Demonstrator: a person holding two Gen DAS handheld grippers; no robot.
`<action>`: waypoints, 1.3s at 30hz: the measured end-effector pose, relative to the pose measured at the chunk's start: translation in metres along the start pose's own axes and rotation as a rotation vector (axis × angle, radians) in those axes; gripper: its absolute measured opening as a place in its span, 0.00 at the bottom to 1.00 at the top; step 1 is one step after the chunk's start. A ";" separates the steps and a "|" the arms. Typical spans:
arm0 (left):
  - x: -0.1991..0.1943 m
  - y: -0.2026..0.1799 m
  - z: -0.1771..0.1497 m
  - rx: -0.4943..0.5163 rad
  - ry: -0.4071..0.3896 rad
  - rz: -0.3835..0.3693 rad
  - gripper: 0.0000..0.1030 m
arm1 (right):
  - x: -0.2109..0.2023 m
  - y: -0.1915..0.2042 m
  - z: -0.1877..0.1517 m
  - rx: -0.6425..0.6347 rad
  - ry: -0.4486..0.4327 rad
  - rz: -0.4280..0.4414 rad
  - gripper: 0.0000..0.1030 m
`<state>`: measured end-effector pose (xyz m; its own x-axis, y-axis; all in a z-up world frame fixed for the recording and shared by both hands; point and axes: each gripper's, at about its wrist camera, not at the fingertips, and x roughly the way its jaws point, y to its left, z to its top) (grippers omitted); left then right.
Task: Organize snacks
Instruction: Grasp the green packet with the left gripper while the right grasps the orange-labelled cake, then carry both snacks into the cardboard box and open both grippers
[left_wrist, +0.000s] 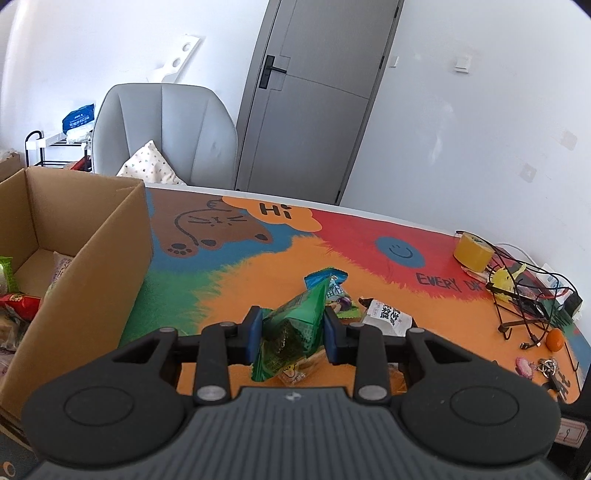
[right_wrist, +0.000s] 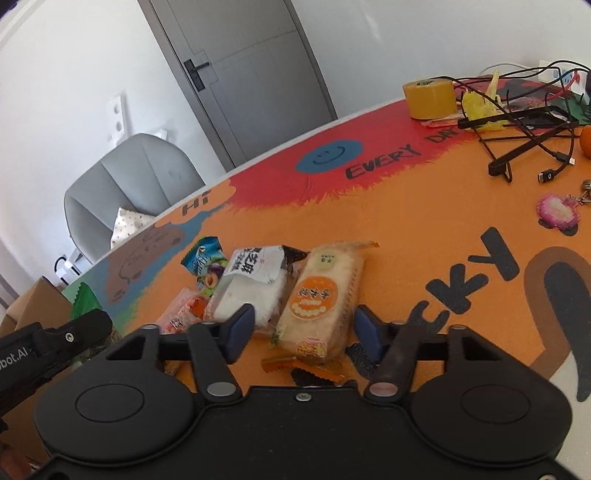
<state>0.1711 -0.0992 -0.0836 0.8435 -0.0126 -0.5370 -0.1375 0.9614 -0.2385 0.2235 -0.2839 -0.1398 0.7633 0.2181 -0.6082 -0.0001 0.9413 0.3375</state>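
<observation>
On the colourful table mat (left_wrist: 258, 273), left gripper (left_wrist: 293, 330) clamps a green snack packet (left_wrist: 295, 325) between its blue pads, packet lifted, cardboard box (left_wrist: 92, 258) just to its left with snacks inside. Right gripper (right_wrist: 303, 326) straddles an orange-label rice cracker pack (right_wrist: 319, 295) lying on the mat; jaws partly open, pads not visibly pressing it. White packet (right_wrist: 255, 288) lies beside it, touching.
</observation>
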 end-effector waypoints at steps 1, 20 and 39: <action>0.000 0.000 -0.001 0.000 0.001 0.001 0.32 | -0.001 -0.003 0.000 0.011 0.004 0.007 0.41; -0.047 0.010 -0.001 -0.003 -0.064 -0.012 0.32 | -0.056 -0.019 -0.014 0.113 -0.097 0.121 0.33; -0.097 0.055 0.019 -0.079 -0.189 0.020 0.32 | -0.086 0.030 -0.010 0.044 -0.167 0.251 0.33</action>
<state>0.0914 -0.0396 -0.0290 0.9214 0.0655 -0.3830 -0.1894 0.9364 -0.2954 0.1513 -0.2725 -0.0842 0.8386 0.3940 -0.3761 -0.1772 0.8503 0.4956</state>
